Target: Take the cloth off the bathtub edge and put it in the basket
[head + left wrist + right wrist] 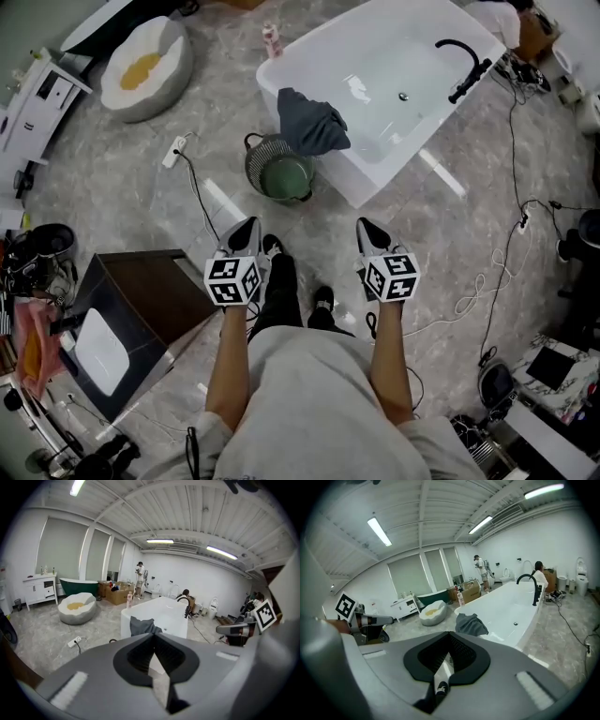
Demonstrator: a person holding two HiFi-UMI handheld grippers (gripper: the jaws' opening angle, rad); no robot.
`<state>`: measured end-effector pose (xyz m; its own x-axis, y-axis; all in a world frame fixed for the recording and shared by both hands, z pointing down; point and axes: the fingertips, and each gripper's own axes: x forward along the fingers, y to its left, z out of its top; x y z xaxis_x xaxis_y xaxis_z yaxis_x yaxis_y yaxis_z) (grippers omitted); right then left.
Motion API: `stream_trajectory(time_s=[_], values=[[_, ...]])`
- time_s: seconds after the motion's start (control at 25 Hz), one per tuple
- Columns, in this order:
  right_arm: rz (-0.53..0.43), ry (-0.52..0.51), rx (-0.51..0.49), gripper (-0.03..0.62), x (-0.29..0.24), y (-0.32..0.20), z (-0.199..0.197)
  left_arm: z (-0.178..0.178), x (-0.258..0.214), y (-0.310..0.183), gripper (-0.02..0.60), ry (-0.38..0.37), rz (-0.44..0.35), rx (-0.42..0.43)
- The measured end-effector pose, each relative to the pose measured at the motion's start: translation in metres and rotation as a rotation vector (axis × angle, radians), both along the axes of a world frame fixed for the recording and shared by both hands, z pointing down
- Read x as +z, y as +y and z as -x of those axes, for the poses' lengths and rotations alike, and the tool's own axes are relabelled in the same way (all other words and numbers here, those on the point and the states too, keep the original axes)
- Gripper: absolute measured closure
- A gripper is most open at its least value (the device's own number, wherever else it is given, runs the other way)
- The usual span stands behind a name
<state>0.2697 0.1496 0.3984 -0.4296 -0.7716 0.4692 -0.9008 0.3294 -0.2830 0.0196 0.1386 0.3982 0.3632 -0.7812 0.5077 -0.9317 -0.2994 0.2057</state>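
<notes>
A dark grey-blue cloth (312, 122) hangs over the near edge of the white bathtub (394, 56). Just left of it on the floor stands a round dark wire basket (278, 169) with a green inside. Both grippers are held well short of the tub, above the person's feet. My left gripper (247, 226) is shut with nothing in it, and so is my right gripper (367, 226). In the left gripper view the cloth (142, 625) shows just above the shut tips (154, 635). In the right gripper view the cloth (470, 624) lies beyond the shut tips (449, 634).
A black faucet (463, 64) stands at the tub's far side. A stone-like bowl (145, 66) lies far left. A power strip (174, 151) and its cable cross the floor near the basket. A dark cabinet (141, 314) stands near left. Cables trail at right (511, 234).
</notes>
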Motion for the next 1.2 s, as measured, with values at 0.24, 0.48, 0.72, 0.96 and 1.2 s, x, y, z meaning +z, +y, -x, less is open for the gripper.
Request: stream_trajectory(time_s=[0.24,0.48,0.72,0.96,1.2], values=[[-0.005,0.068,0.046,0.592,0.006,-0.075,0.028,0.029,0.012,-0.058,0.524,0.051,0.038,-0.020],[0.008,0.179,0.086,0.592,0.020,-0.166,0.060,0.046,0.029,-0.128,0.523,0.067,0.044,0.085],[-0.034,0.194,0.177,0.592,0.013,-0.269,0.066,0.090,0.064,-0.187,0.523,0.117,0.090,0.090],[-0.087,-0.322,0.591,0.592,0.016,-0.342,0.035,0.128,0.092,-0.242,0.523,0.190,0.078,0.045],[-0.024,0.058,0.274,0.592,0.076,-0.381,0.076,0.144,0.122,-0.283,0.524,0.186,0.032,0.039]])
